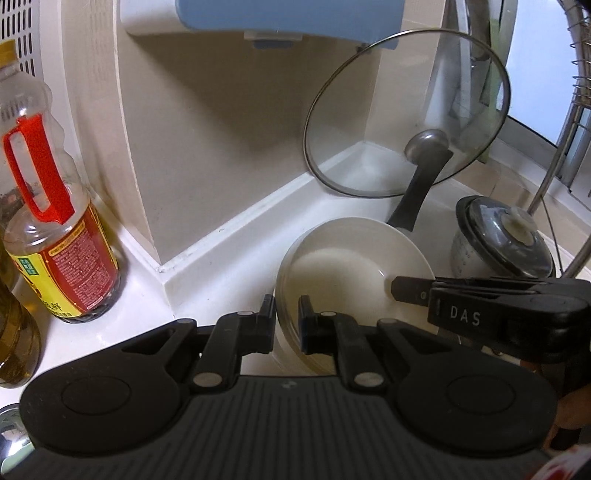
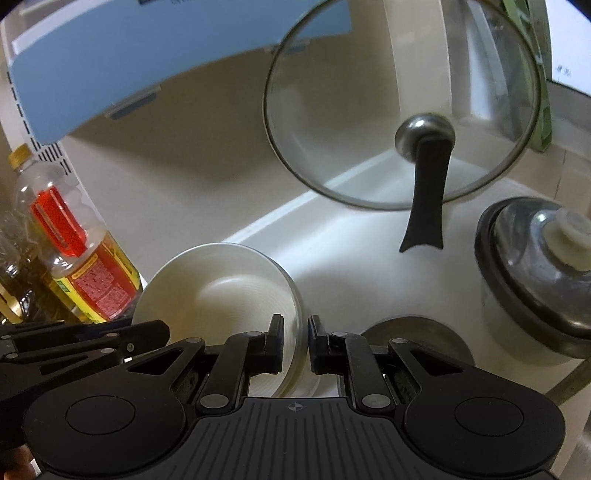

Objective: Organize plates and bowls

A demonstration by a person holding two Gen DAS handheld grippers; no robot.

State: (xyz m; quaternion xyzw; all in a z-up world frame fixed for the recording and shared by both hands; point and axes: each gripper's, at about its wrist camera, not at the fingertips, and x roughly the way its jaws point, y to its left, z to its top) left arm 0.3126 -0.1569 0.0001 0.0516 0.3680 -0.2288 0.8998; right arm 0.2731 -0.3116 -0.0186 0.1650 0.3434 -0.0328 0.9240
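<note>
A stack of white bowls hangs between both grippers, just above the white counter. My left gripper is shut on the stack's left rim, one finger inside and one outside. From the right, the right gripper's fingers clamp the opposite rim. In the right wrist view the stack of bowls sits lower left. There my right gripper is shut on its right rim, and the left gripper's fingers reach in from the left.
A glass lid with a black handle leans in the wall corner behind the bowls. A lidded pot stands at the right, oil bottles at the left. A blue and white box hangs overhead. A wire rack rises far right.
</note>
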